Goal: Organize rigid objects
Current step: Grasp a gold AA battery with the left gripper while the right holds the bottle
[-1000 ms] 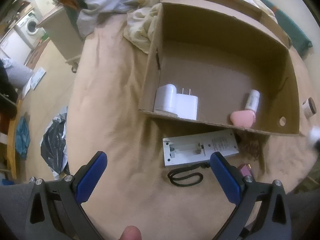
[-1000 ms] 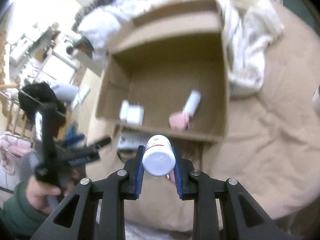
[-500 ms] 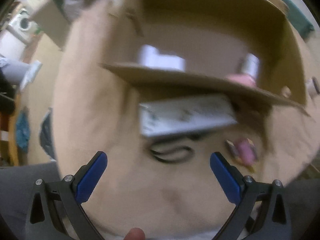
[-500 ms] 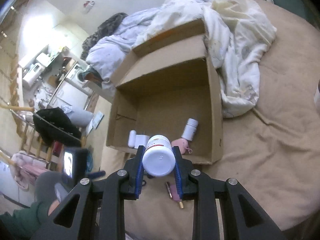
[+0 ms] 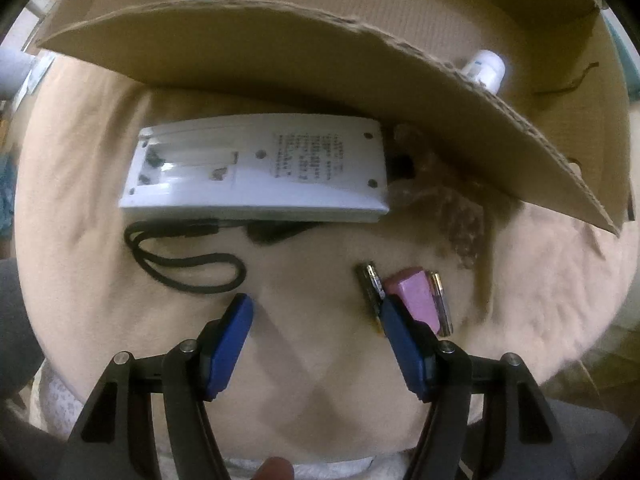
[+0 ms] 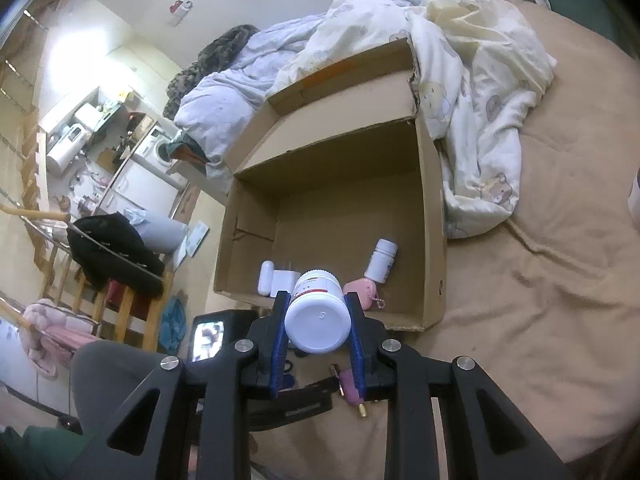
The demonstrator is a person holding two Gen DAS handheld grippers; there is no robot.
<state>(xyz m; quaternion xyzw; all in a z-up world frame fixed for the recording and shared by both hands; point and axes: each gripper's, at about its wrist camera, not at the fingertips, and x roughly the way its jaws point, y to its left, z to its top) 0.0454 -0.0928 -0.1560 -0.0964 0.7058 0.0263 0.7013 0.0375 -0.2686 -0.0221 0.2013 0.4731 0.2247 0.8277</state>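
Note:
My left gripper (image 5: 316, 308) is open, low over the tan bedcover, just short of a white remote (image 5: 256, 168) lying back-up with its black wrist strap (image 5: 180, 268). A pink lighter-like item (image 5: 416, 300) lies by its right finger. My right gripper (image 6: 318, 312) is shut on a white pill bottle (image 6: 318, 316), held above the near edge of the open cardboard box (image 6: 432, 208). Inside the box lie a white charger (image 6: 280, 282), a small white bottle (image 6: 382, 260) and a pink case (image 6: 360, 290).
The box's near flap (image 5: 320, 52) overhangs the remote in the left wrist view. A rumpled duvet (image 6: 472, 80) lies against the box's far and right sides. A chair with dark clothes (image 6: 108, 252) stands beside the bed at left.
My left gripper has dropped down and forward toward the remote and its jaws have narrowed. My right gripper with the bottle has risen and steadied over the box's near edge.

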